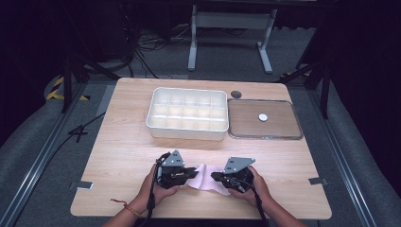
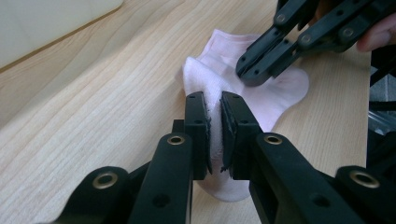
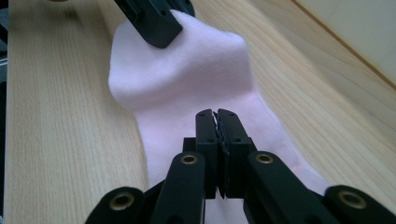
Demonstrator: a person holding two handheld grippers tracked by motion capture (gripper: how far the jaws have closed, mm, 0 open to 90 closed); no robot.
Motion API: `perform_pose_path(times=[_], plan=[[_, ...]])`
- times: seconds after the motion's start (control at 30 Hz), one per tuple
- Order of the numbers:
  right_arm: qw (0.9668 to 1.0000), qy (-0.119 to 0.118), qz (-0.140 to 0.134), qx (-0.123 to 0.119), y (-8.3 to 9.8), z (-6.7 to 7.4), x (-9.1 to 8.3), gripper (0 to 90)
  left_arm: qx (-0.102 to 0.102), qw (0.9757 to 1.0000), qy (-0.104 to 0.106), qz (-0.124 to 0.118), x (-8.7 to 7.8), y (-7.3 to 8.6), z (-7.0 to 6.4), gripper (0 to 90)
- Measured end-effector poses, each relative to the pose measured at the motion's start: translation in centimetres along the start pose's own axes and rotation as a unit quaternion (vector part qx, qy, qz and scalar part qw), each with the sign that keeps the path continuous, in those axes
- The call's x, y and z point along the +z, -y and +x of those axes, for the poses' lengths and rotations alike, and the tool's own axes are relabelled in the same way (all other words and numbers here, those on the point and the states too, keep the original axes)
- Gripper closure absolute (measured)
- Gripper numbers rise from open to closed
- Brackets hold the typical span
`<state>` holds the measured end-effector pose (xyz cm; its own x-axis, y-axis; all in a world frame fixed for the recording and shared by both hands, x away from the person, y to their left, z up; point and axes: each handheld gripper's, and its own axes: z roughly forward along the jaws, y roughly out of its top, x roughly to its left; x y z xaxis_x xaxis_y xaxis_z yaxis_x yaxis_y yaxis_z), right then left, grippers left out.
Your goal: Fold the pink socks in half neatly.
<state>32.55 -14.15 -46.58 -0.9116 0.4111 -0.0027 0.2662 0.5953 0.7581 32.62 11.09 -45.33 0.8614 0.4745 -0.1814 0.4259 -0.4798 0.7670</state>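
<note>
While pinched between both claws, pink sock [image 1: 204, 177] on table [image 1: 123, 146].

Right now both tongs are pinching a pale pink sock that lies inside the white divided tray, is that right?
Not quite. The left tongs and right tongs do pinch the pale pink sock, but the high view shows it lying on the bare table, nearer the person than the white divided tray, not inside it.

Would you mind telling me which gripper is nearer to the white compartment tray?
Left, slightly. The left gripper pinches the pink sock below the white compartment tray's middle; the right gripper grips the sock farther right and lower.
</note>
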Motion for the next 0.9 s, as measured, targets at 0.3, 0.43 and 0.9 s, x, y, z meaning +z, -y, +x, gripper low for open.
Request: perform_pose_path(times=[0.3,0.43,0.9], plan=[[0.9997,0.001,0.021,-0.014,0.0,0.2,1.6,89.0,0.025,0.9997,0.002,0.005,0.7,-0.9,-0.6,81.2],[0.9998,0.003,0.015,-0.015,-0.1,0.2,1.9,88.0,0.055,0.9983,-0.003,0.021,1.5,-1.6,-0.9,81.5],[0.9985,0.045,0.017,0.025,2.0,-3.2,-3.0,82.6,0.047,0.998,-0.016,0.038,1.9,-2.0,-0.5,81.3]])
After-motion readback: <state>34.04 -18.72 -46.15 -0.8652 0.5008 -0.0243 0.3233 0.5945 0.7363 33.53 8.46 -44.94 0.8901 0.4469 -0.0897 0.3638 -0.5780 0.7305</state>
